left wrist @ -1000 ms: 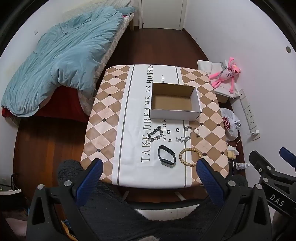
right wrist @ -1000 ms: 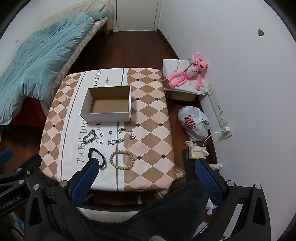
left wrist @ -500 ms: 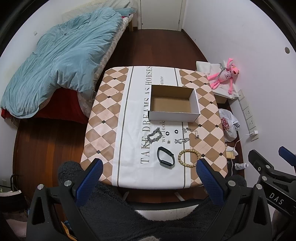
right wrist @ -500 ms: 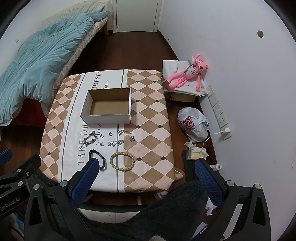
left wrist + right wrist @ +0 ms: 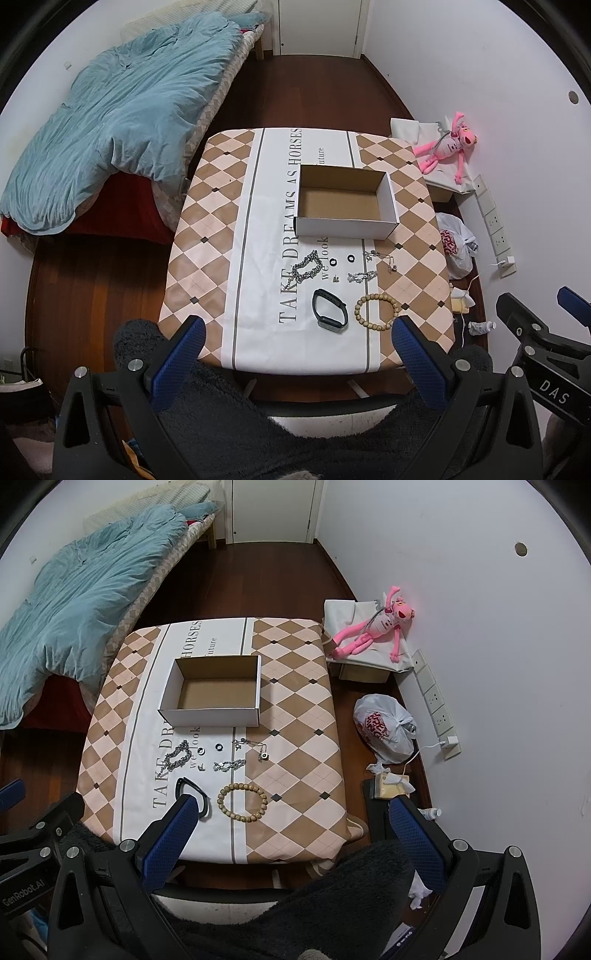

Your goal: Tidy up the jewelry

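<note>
An empty white cardboard box [image 5: 345, 201] [image 5: 214, 690] stands open on the checked table [image 5: 207, 236] [image 5: 295, 738]. In front of it lie a silver chain [image 5: 306, 270] [image 5: 178, 755], two small black rings [image 5: 341, 260] [image 5: 210, 748], thin silver necklaces [image 5: 380, 258] [image 5: 251, 746], a black watch band [image 5: 330, 308] [image 5: 192, 794] and a wooden bead bracelet [image 5: 376, 311] [image 5: 242, 802]. My left gripper [image 5: 297, 345] and right gripper [image 5: 288, 825] are both open and empty, held high above the table's near edge.
A bed with a blue duvet [image 5: 118, 118] stands to the left. A pink plush toy [image 5: 373, 631], a white plastic bag [image 5: 384, 729] and wall sockets [image 5: 436, 698] lie along the right wall. A dark fleece sleeve [image 5: 258, 424] fills the bottom.
Both grippers have drifted slightly up and back, so the table looks a little smaller and farther. Nothing on the table has moved.
</note>
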`<state>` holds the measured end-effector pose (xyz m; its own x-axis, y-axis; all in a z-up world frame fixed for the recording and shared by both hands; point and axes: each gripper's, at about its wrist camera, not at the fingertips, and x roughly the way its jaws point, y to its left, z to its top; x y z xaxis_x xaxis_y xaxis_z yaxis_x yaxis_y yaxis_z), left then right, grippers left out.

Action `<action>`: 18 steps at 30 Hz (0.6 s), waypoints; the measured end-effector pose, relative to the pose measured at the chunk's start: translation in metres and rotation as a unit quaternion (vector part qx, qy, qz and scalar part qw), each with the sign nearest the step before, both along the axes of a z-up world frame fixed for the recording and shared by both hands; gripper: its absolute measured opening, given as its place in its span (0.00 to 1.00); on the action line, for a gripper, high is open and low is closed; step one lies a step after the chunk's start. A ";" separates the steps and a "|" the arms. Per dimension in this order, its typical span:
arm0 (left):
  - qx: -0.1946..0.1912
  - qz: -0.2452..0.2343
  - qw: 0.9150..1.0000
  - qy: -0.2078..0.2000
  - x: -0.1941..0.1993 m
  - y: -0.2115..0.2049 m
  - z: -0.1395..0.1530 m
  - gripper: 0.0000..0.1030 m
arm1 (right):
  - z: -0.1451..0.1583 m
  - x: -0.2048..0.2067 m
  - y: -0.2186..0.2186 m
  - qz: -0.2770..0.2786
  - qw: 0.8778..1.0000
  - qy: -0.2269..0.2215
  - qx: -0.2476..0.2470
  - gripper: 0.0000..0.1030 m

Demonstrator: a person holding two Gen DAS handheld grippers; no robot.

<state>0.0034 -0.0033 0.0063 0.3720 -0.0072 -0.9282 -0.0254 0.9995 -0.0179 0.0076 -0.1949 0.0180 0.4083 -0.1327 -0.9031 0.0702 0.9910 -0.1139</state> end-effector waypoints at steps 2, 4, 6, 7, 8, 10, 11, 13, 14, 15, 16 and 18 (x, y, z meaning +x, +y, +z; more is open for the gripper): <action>0.000 -0.001 1.000 0.000 0.000 -0.001 0.000 1.00 | 0.000 0.000 0.000 0.000 1.000 0.000 0.000 1.00; -0.001 0.000 1.000 0.000 0.000 0.000 0.000 1.00 | 0.000 -0.001 -0.001 0.000 1.000 0.000 -0.001 1.00; -0.001 0.000 1.000 -0.001 0.000 0.000 -0.002 1.00 | 0.002 0.000 0.000 0.000 1.000 0.000 -0.001 1.00; -0.001 0.000 1.000 -0.001 0.000 -0.001 -0.002 1.00 | 0.002 0.000 0.000 0.000 1.000 0.000 -0.001 1.00; -0.002 0.000 1.000 -0.001 0.000 -0.001 -0.002 1.00 | 0.001 -0.001 0.000 0.000 1.000 -0.001 0.000 1.00; -0.001 0.000 1.000 -0.002 0.000 -0.001 -0.002 1.00 | 0.002 0.000 0.000 0.001 1.000 -0.001 -0.002 1.00; -0.001 0.000 1.000 -0.002 0.000 -0.002 -0.003 1.00 | 0.002 0.000 0.000 0.001 1.000 -0.001 -0.001 1.00; -0.002 0.000 1.000 -0.002 -0.001 -0.001 -0.003 1.00 | 0.001 0.000 0.000 0.001 1.000 -0.001 -0.002 1.00; -0.002 0.000 1.000 -0.002 -0.001 -0.002 -0.003 1.00 | 0.002 0.000 0.000 0.001 1.000 0.000 -0.002 1.00; -0.001 0.000 1.000 -0.002 0.000 -0.001 -0.002 1.00 | 0.002 0.000 0.000 0.001 1.000 0.000 -0.001 1.00; -0.002 0.000 1.000 -0.002 -0.001 -0.001 -0.002 1.00 | 0.002 0.000 0.000 0.001 1.000 0.000 -0.001 1.00; -0.001 0.000 1.000 -0.003 0.000 -0.001 -0.002 1.00 | 0.002 0.000 0.000 0.001 1.000 -0.001 -0.002 1.00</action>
